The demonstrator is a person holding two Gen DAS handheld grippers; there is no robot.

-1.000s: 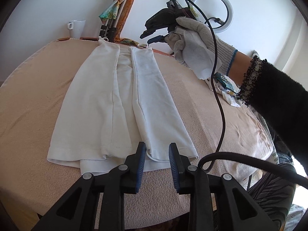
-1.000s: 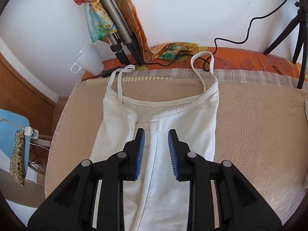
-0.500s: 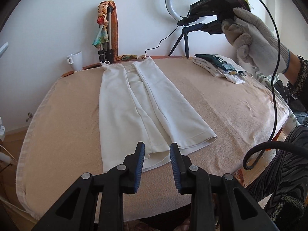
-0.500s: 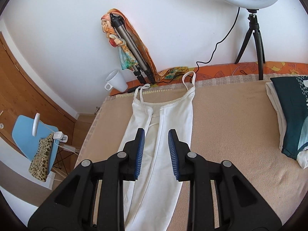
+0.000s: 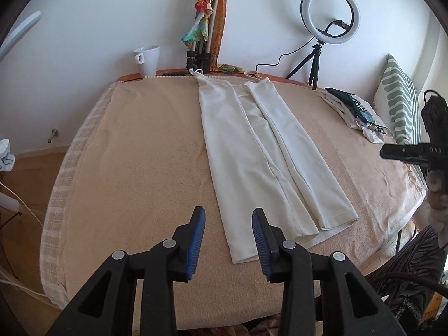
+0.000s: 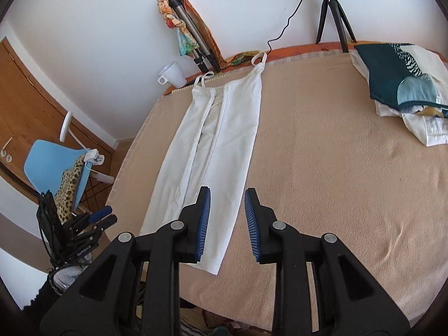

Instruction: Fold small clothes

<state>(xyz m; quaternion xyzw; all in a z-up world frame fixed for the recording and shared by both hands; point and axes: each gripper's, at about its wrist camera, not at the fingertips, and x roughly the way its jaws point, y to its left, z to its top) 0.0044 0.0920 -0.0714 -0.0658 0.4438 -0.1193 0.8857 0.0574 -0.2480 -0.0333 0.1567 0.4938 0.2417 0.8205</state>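
Observation:
A white strappy top (image 5: 260, 154) lies flat on the beige towel-covered table (image 5: 140, 168), its two long sides folded in toward the middle and its straps at the far edge. My left gripper (image 5: 228, 232) hovers over the near hem; its jaws are opening and nothing is between them. The right wrist view shows the same top (image 6: 218, 145) from the other side. There my right gripper (image 6: 227, 196) hangs above the hem's right corner, jaws a little apart and empty. My left gripper (image 6: 107, 215) also shows at the lower left of that view, beside the table's near edge.
Folded clothes (image 6: 403, 84) are stacked at the table's far right. Along the wall stand a white mug (image 5: 148, 58), a folded tripod wrapped in a scarf (image 5: 204, 28) and a ring light (image 5: 330, 14). A striped cushion (image 5: 400, 103) lies right, a blue chair (image 6: 53, 162) left.
My right gripper has drawn back from the neckline to the hem end of the top. My left gripper has shifted back and left, and its jaws have widened. The top lies unchanged.

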